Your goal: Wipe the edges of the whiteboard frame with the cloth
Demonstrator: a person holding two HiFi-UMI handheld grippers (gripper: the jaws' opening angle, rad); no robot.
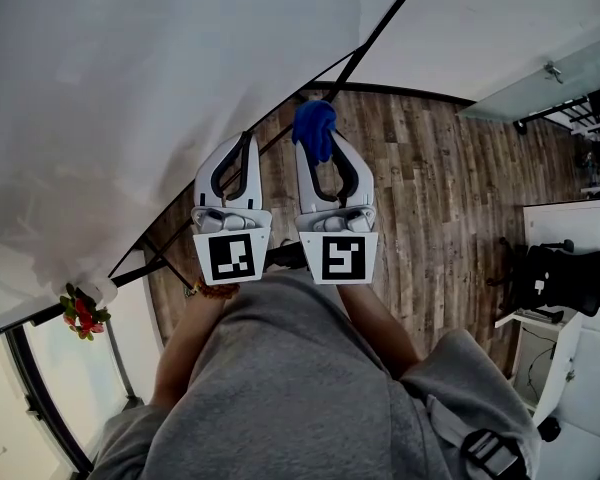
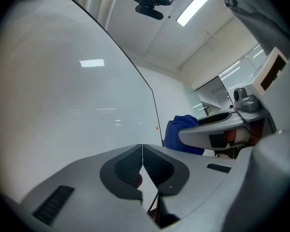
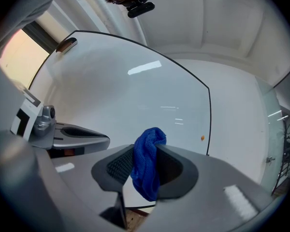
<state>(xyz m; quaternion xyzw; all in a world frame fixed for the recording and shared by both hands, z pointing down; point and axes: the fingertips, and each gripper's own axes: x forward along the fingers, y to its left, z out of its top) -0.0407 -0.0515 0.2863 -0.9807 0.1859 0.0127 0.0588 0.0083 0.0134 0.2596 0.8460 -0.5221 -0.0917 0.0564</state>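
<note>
Right claw [image 3: 146, 150] clamping cloth [image 3: 147, 173], whiteboard [image 3: 135, 98] behind

Wood-plank floor [image 1: 450, 188] — white walls [image 1: 500, 28], ceiling striplight [image 2: 195, 6].

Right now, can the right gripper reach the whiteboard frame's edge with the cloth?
Probably yes: the right gripper is shut on the blue cloth, which sits close beside the black frame edge, with nothing between them.
</note>
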